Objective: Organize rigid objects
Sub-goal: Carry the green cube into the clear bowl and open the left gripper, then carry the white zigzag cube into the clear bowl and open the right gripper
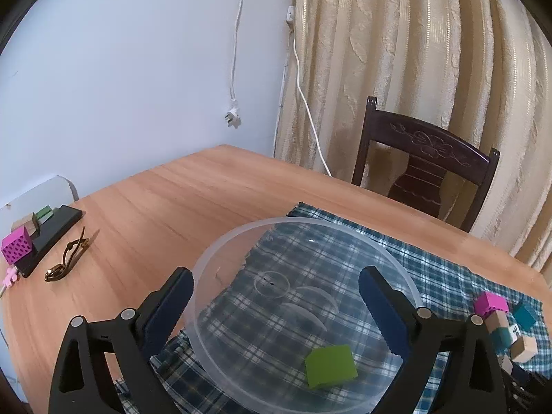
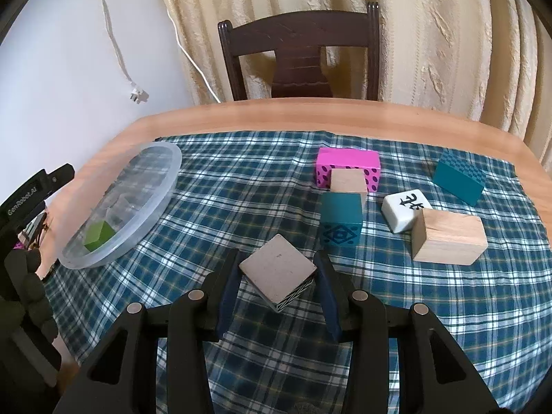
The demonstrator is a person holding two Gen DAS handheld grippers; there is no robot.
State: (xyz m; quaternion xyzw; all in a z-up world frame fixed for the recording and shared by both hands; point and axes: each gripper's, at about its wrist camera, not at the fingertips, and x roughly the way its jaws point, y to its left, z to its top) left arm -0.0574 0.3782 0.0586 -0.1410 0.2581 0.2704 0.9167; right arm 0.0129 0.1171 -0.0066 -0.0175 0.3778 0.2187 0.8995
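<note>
In the right wrist view my right gripper (image 2: 277,270) is shut on a grey-topped block (image 2: 276,265) with a black-and-white zigzag side, held corner to corner over the plaid cloth (image 2: 241,200). Beyond it lie a teal cube (image 2: 341,220), a plain wood cube (image 2: 348,181), a pink dotted block (image 2: 348,160), a white tile (image 2: 407,212), a wood block (image 2: 448,238) and a teal block (image 2: 459,179). The clear bowl (image 2: 165,179) at left holds a green block (image 2: 100,234). My left gripper (image 1: 276,276) hangs open over the bowl (image 1: 207,262) with the green block (image 1: 331,365) inside.
A dark chair (image 2: 296,55) stands behind the table's far edge. On the bare wood at left lie a black flat box (image 1: 55,231) with a pink block (image 1: 15,245) and other blocks on it, and a brown clip (image 1: 67,258). A gloved hand (image 2: 24,286) holds the left gripper.
</note>
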